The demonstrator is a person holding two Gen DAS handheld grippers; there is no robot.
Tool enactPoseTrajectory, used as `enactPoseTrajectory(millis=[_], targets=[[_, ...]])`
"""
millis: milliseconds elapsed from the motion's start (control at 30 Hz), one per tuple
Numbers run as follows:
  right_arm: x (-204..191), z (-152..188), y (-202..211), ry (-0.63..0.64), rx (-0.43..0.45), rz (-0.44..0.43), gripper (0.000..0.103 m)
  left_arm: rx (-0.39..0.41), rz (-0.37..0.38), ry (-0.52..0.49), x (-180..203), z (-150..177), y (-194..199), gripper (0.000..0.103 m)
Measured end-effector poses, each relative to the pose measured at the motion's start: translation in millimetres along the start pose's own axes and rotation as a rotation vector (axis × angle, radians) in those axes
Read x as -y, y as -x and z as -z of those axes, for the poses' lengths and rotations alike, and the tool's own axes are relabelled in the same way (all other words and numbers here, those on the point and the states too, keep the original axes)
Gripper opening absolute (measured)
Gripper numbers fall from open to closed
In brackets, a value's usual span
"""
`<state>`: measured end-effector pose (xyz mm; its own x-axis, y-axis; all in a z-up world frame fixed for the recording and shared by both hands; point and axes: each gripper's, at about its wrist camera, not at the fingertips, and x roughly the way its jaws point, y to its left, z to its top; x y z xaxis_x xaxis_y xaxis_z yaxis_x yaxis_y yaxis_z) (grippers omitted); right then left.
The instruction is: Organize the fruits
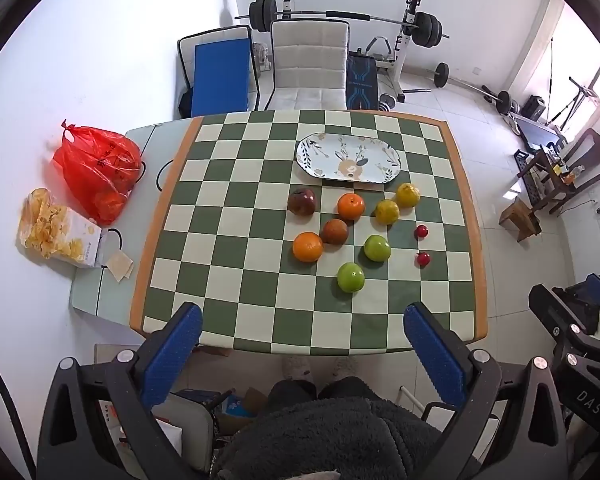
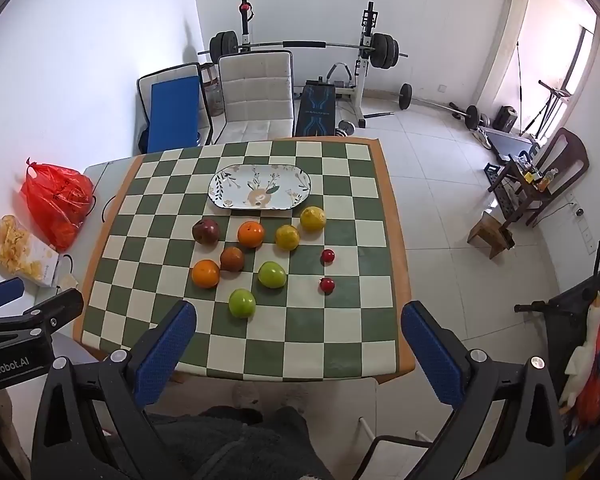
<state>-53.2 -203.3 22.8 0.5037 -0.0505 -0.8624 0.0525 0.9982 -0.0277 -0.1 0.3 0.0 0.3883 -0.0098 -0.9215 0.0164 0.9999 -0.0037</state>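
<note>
Fruits (image 1: 351, 277) look round, firm and may roll; grip each across its middle. Both grippers' jaws stand wide open, empty.

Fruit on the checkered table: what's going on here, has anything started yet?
Not yet. A person holds the left gripper and right gripper above the table's near edge, both with jaws wide open and empty. The floral oval plate is bare. In front of it lie loose fruit: two oranges, two green apples, two yellow citrus, two dark reddish fruits and two small red fruits, all untouched.
</note>
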Motion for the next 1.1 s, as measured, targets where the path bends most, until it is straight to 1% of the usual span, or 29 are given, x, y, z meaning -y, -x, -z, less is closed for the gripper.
enactPoseTrajectory(millis=[933, 1033, 1100], targets=[[4.3, -0.1, 5.0, -0.012, 0.005, -0.014, 0.103, 0.002, 0.000, -0.005, 0.9, 0.1, 0.2, 0.103], [-5.9, 5.4, 3.2, -0.011, 0.001, -0.016, 0.103, 0.002, 0.001, -0.003, 0.8, 0.2, 0.3, 0.103], [-2.8, 4.4, 3.6, -0.011, 0.003, -0.014, 0.103, 0.004, 0.001, -0.003, 0.8, 0.3, 0.3, 0.103]])
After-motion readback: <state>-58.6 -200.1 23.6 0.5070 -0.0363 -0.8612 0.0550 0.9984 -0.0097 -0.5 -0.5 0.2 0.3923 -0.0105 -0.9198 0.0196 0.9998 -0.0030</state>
